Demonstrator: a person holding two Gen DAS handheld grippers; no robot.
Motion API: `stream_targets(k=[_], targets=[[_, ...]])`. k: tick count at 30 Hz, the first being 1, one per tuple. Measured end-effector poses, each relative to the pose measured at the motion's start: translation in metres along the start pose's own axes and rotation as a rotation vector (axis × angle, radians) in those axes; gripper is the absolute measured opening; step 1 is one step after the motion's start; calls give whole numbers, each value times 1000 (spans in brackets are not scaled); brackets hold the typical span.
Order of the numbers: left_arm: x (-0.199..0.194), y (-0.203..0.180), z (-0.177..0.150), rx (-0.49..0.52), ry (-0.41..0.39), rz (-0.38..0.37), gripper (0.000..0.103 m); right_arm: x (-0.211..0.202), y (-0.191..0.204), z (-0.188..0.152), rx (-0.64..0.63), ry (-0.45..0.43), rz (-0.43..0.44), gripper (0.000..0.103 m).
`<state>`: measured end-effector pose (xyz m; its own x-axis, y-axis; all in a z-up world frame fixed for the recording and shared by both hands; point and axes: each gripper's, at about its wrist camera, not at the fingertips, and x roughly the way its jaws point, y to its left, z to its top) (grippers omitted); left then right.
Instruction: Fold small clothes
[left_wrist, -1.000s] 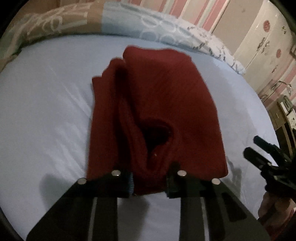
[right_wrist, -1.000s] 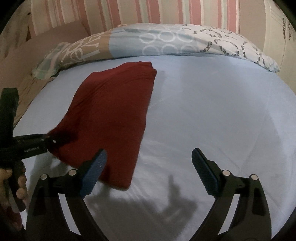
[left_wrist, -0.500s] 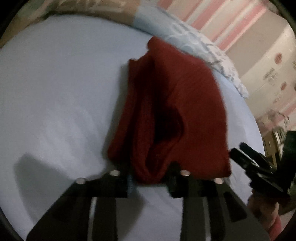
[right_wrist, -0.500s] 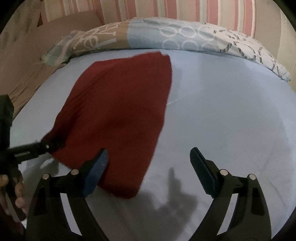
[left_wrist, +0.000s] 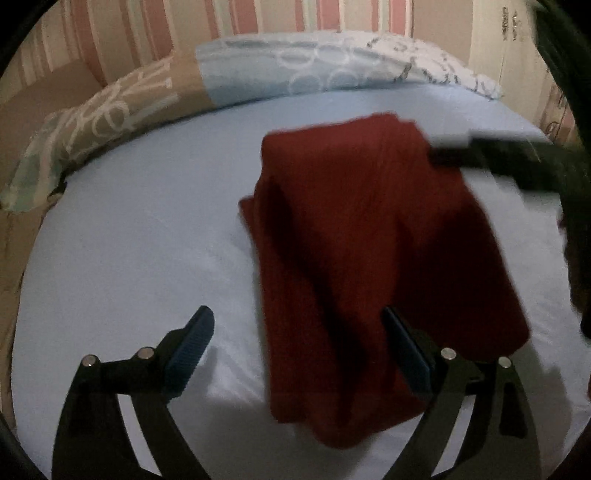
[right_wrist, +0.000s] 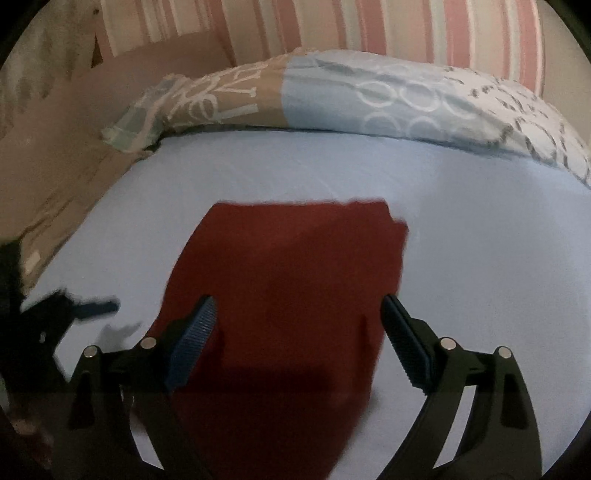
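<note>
The left tongs (left_wrist: 299, 350) stand wide open and hold nothing; the left blue pad is over the bare sheet and the right pad is in front of the dark red knitted garment (left_wrist: 373, 266). The right tongs (right_wrist: 297, 343) are wide open too and empty, with both pads over the lower part of the same garment (right_wrist: 291, 295). In the left wrist view the garment lies folded on the light blue bed sheet (left_wrist: 140, 236), from the centre to the lower right of the frame, and the picture is blurred there. In the right wrist view it fills the lower centre. The right tongs appear as a dark blurred bar at the right edge of the left view, touching or just beside the garment's upper corner. A patterned beige and blue pillow (right_wrist: 332, 96) lies across the upper part of the frame, before a pink striped wall (right_wrist: 369, 26).
</note>
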<state>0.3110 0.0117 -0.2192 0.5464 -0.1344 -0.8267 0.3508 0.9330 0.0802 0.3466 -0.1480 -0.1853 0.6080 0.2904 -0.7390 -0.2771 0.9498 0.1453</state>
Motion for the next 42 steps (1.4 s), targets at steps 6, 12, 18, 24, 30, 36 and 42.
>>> stream_targets(k=[6, 12, 18, 24, 30, 36, 42], targets=[[27, 39, -24, -142, 34, -59, 92, 62, -10, 11, -52, 138, -121, 94], [21, 38, -23, -151, 33, -70, 95, 45, -16, -1, -25, 80, -74, 89], [-6, 30, -14, -112, -32, -36, 95, -35, 13, -48, -100, -64, -23, 93], [25, 33, 1, -131, 39, -10, 99, -38, 46, -105, -145, 27, 24, 92], [34, 40, -3, -154, 64, -32, 102, -13, 49, -121, -146, 128, 30, 90], [29, 38, -5, -176, 84, -36, 102, -4, 48, -121, -152, 164, 30, 90], [-13, 34, -14, -203, 47, -34, 101, -71, 37, -111, -76, -10, 17, 100]])
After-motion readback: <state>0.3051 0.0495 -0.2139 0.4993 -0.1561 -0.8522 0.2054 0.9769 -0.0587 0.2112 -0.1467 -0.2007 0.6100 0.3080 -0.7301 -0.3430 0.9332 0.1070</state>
